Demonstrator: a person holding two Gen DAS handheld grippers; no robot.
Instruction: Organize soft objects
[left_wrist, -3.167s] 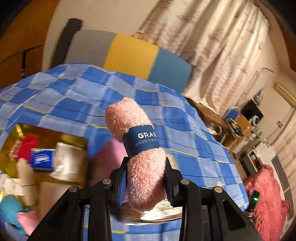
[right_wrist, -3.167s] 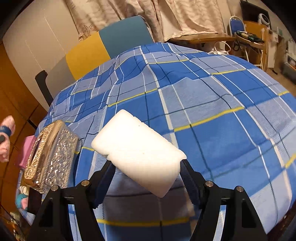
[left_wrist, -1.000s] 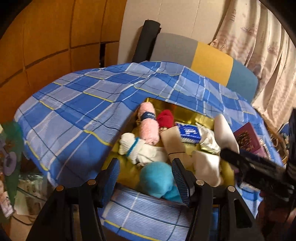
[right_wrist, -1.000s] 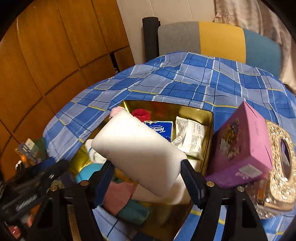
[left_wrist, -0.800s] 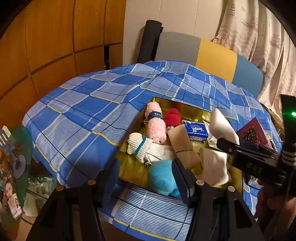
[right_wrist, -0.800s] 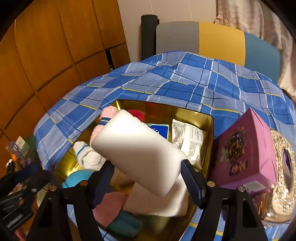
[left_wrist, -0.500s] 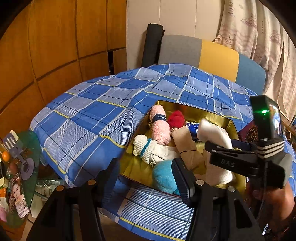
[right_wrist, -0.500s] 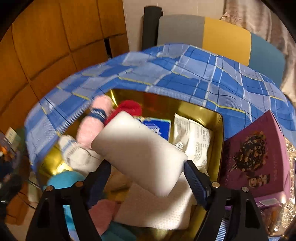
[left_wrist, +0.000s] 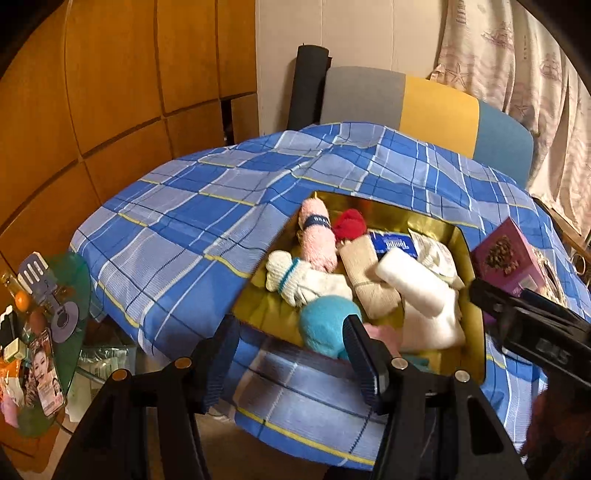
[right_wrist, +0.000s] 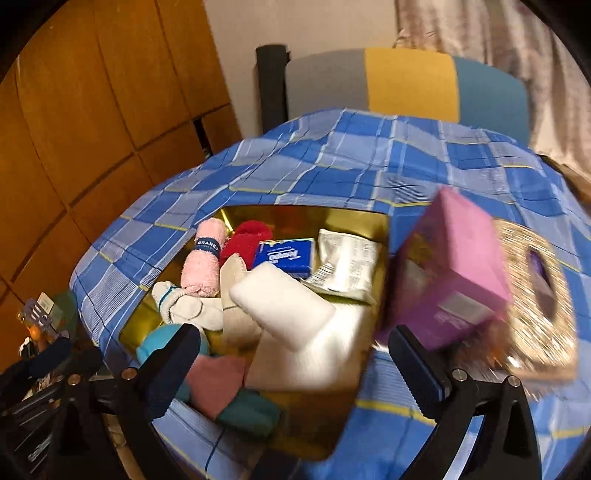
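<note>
A gold tray (left_wrist: 258, 306) on the blue plaid cloth holds several soft things: a pink rolled towel (left_wrist: 317, 236), a red fluffy piece (left_wrist: 349, 223), a banded white sock (left_wrist: 295, 273), a teal plush (left_wrist: 325, 325) and a beige roll (left_wrist: 365, 277). The white sponge block (right_wrist: 284, 306) lies tilted on a white towel (right_wrist: 317, 354) in the tray (right_wrist: 295, 221). My right gripper (right_wrist: 291, 343) hangs above the near rim, jaws opening wide, pads clear of the sponge. My left gripper (left_wrist: 291, 354) is open and empty over the tray's near left corner.
A purple box (right_wrist: 454, 273) stands just right of the tray, with a glittery tissue box (right_wrist: 535, 295) beyond it. A tricolour chair back (left_wrist: 406, 103) stands behind the table. A cluttered green glass side table (left_wrist: 44, 314) sits low left, by wood panelling.
The right gripper let go of the white sponge, which now rests in the tray, and its jaws spread and drew back. The left gripper backed off a little, still open.
</note>
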